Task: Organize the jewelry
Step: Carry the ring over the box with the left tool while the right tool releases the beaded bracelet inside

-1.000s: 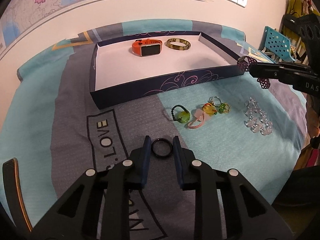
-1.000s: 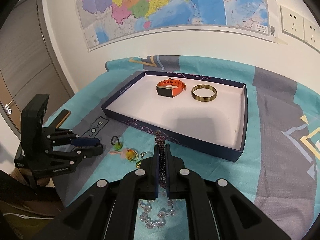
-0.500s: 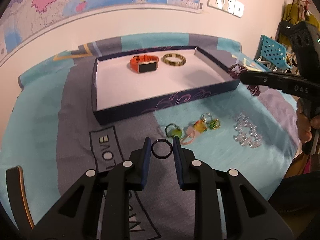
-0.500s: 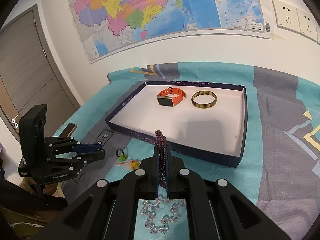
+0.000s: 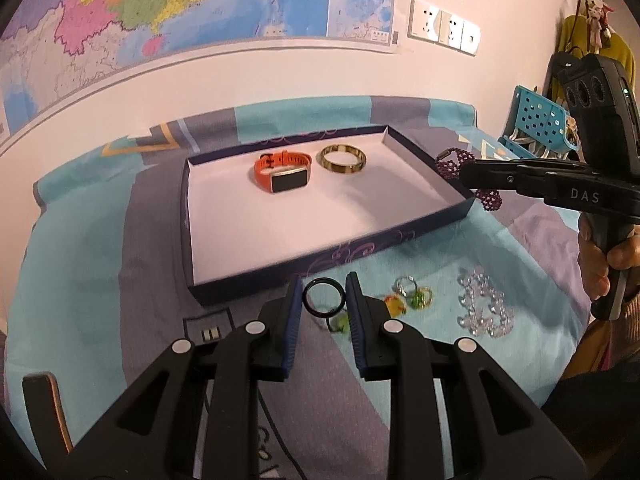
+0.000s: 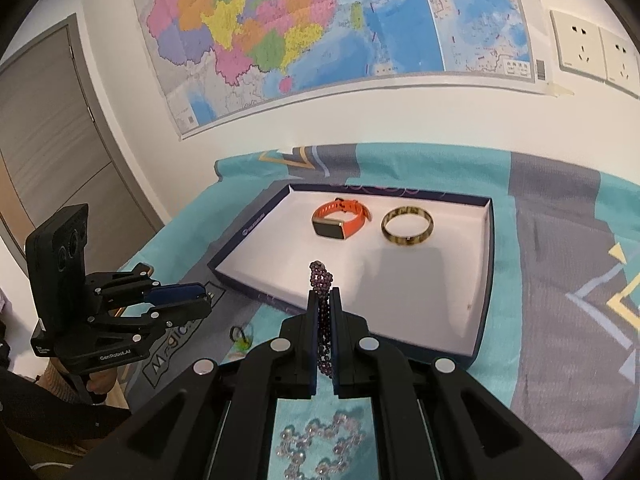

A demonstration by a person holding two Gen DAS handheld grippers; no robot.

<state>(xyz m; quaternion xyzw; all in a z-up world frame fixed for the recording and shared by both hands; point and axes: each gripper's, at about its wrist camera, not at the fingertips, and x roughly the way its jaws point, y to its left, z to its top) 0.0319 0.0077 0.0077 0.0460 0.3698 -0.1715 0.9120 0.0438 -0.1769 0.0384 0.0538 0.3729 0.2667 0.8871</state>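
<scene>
My left gripper (image 5: 323, 296) is shut on a thin black ring bangle (image 5: 323, 298) and holds it above the cloth, near the front wall of the dark blue tray (image 5: 328, 261). My right gripper (image 6: 324, 300) is shut on a purple beaded bracelet (image 6: 320, 276), raised just before the tray's near wall (image 6: 424, 344). It also shows in the left wrist view (image 5: 464, 174), at the tray's right corner. An orange smartwatch (image 5: 283, 171) and a gold-brown bangle (image 5: 342, 159) lie in the tray's far part.
On the patterned cloth before the tray lie small colourful rings (image 5: 408, 300), a green ring (image 6: 240, 338) and a clear crystal bracelet (image 5: 482, 308). A blue perforated basket (image 5: 536, 124) stands at the far right. A wall with a map is behind.
Both grippers rose and moved toward the tray with their pieces. The left gripper now hangs over the loose rings, close to the tray's front wall.
</scene>
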